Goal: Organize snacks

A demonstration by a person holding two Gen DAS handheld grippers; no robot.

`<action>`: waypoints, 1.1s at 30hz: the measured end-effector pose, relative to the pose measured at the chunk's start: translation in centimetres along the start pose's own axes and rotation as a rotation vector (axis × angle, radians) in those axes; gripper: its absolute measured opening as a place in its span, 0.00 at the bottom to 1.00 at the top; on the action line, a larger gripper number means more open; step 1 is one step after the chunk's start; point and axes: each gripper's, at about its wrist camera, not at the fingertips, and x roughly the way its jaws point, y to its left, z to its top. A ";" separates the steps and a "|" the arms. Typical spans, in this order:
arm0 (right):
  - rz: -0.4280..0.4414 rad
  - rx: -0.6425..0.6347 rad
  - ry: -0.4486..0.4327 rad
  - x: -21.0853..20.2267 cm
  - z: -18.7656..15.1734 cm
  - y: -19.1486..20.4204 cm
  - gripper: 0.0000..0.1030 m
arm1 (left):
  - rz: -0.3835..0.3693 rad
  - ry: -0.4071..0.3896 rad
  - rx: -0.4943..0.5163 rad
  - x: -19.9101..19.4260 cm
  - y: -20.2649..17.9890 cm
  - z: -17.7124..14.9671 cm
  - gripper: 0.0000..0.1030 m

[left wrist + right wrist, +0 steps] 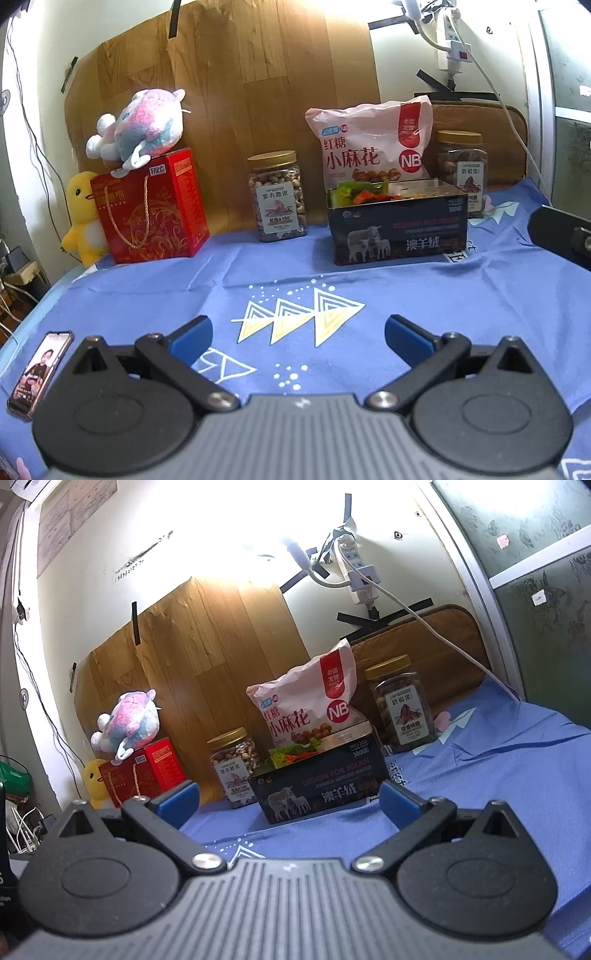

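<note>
Judging by the layout, small packets already lay in the open tin box (397, 221) marked "DESIGN FOR MILAN", at 1 o'clock; the pink "NB" bag (369, 144) and both nut jars remained outside. The left gripper (298, 338) and right gripper (288, 801) had jaws wide, empty.

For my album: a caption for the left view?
Open left gripper facing a snack tin, jars and pink bag.

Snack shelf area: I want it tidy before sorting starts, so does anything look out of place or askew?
Mostly orderly. The pink plush toy lies tipped on its side atop the red gift box, and a phone lies on the blue cloth among the snacks. Nothing looks spilled or damaged.
</note>
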 end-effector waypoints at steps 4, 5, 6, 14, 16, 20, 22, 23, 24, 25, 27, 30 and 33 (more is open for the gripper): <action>0.003 -0.007 0.001 0.0 -0.1 0.3 1.00 | 0.004 0.018 0.009 0.2 0.0 0.0 1.00; 0.004 -0.008 0.001 0.0 -0.1 0.4 1.00 | 0.003 0.025 0.011 0.3 0.0 0.0 1.00; 0.003 -0.008 0.002 0.0 -0.1 0.4 1.00 | 0.002 0.033 0.013 0.4 0.0 0.0 1.00; 0.001 -0.002 0.004 0.0 -0.1 0.4 1.00 | 0.006 0.084 0.056 1.2 -0.7 -0.4 1.00; 0.001 -0.002 0.004 0.0 -0.1 0.4 1.00 | 0.000 0.095 0.062 1.3 -0.9 -0.5 1.00; -0.002 0.004 0.005 0.0 -0.1 0.3 1.00 | -0.007 0.106 0.071 1.4 -1.2 -0.5 1.00; -0.004 0.006 0.004 -0.1 -0.1 0.2 1.00 | -0.009 0.108 0.076 1.5 -1.2 -0.6 1.00; -0.004 0.007 0.003 -0.1 -0.1 0.2 1.00 | -0.011 0.112 0.077 1.5 -1.3 -0.6 1.00; -0.005 0.008 0.002 -0.1 -0.1 0.2 1.00 | -0.014 0.116 0.078 1.6 -1.3 -0.6 1.00; -0.006 0.009 0.002 -0.1 -0.1 0.1 1.00 | -0.016 0.121 0.079 1.7 -1.4 -0.6 1.00; -0.006 0.012 0.003 -0.1 -0.1 0.0 1.00 | -0.019 0.126 0.082 1.8 -1.5 -0.6 1.00; -0.008 0.015 0.003 0.0 -0.1 0.0 1.00 | -0.023 0.132 0.085 1.8 -1.6 -0.7 1.00; -0.009 0.017 0.006 0.0 -0.2 -0.1 1.00 | -0.022 0.137 0.088 1.9 -1.7 -0.8 1.00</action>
